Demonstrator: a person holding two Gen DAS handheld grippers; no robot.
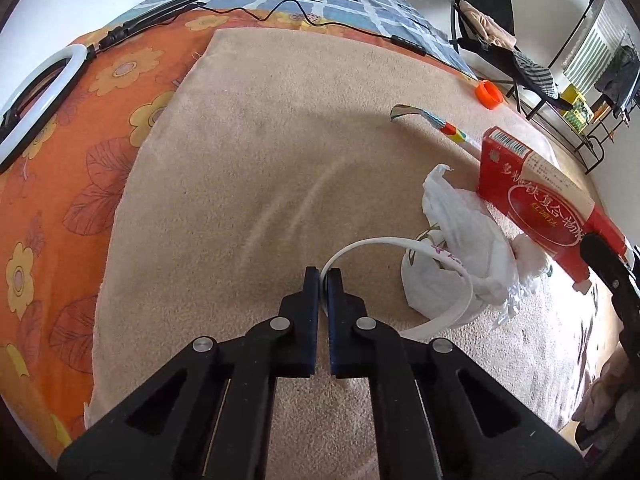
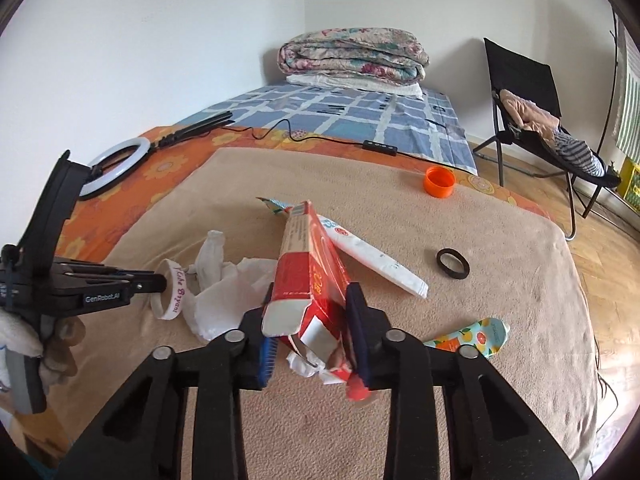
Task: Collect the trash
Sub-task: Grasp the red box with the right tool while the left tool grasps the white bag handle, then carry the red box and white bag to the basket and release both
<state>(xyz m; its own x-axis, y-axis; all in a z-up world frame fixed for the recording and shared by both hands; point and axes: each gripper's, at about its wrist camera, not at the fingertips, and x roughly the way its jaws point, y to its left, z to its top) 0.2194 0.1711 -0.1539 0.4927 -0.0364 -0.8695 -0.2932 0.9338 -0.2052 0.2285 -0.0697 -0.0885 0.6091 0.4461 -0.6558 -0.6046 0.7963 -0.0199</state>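
My right gripper [image 2: 311, 300] is shut on a red carton box [image 2: 308, 264], held tilted above the beige blanket [image 2: 500, 300]; the box's torn flaps hang toward the camera. The left wrist view has the same red box [image 1: 532, 196] at right, with the right gripper [image 1: 608, 268] at its lower end. My left gripper [image 1: 323, 276] is shut on a white wristband [image 1: 440, 264] with purple lettering, just over the blanket. That wristband [image 2: 173, 292] and the left gripper [image 2: 162, 282] sit at left in the right wrist view. Crumpled white plastic and tissue [image 2: 228, 284] lie between the grippers.
On the blanket lie a white toothpaste tube [image 2: 376, 256], an orange cap [image 2: 439, 181], a black ring [image 2: 453, 263] and a citrus-print sachet [image 2: 468, 336]. A ring light [image 2: 116, 164] and cable lie on the orange sheet. Folded quilts [image 2: 352, 56] are behind; a black chair [image 2: 520, 92] stands right.
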